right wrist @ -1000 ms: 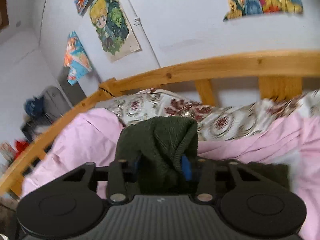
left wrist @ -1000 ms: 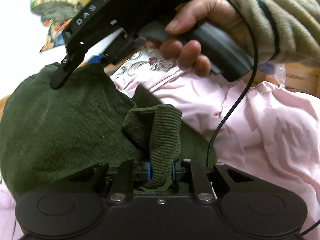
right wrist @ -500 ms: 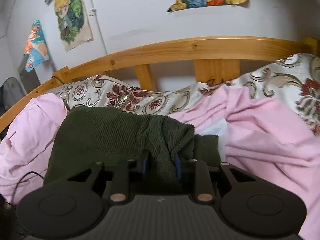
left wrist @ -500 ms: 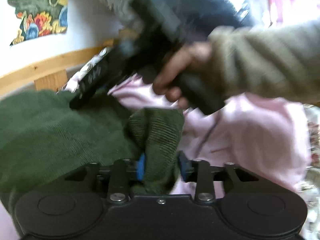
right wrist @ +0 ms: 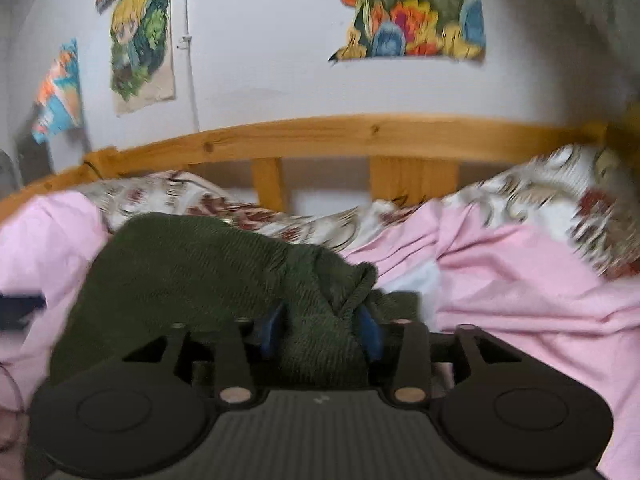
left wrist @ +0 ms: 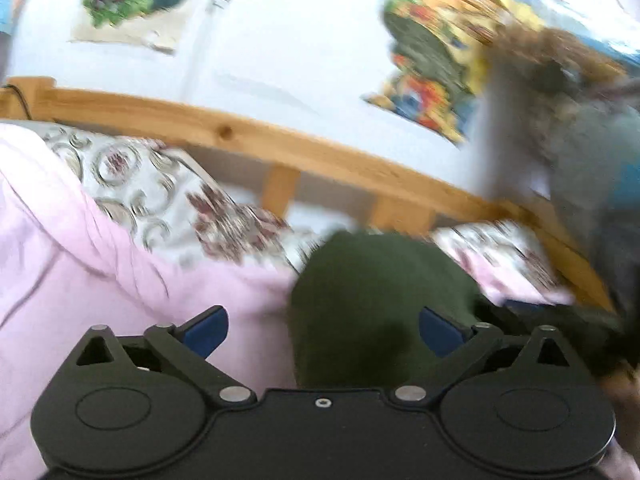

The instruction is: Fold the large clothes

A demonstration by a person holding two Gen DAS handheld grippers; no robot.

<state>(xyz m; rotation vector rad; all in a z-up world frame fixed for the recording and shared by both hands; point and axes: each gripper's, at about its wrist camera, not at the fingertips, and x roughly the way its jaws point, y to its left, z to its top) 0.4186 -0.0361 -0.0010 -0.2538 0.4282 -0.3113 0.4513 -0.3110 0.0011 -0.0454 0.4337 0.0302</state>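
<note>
- A second ago the left gripper pinched a fold of the green sweater; now its jaws are opening wide, pads clear of the cloth.
- The right gripper was clamped too; its jaws are opening, the fold between them.
- The sweater lies on the pink sheet, below the wooden bed rail.
- Only the left view shows the person's blurred sleeve.

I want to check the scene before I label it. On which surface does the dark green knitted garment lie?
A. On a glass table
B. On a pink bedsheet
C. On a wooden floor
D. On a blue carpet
B: in the right wrist view the green garment rests on the pink bedsheet, which spreads on both sides of it, in front of the wooden bed rail.
</note>
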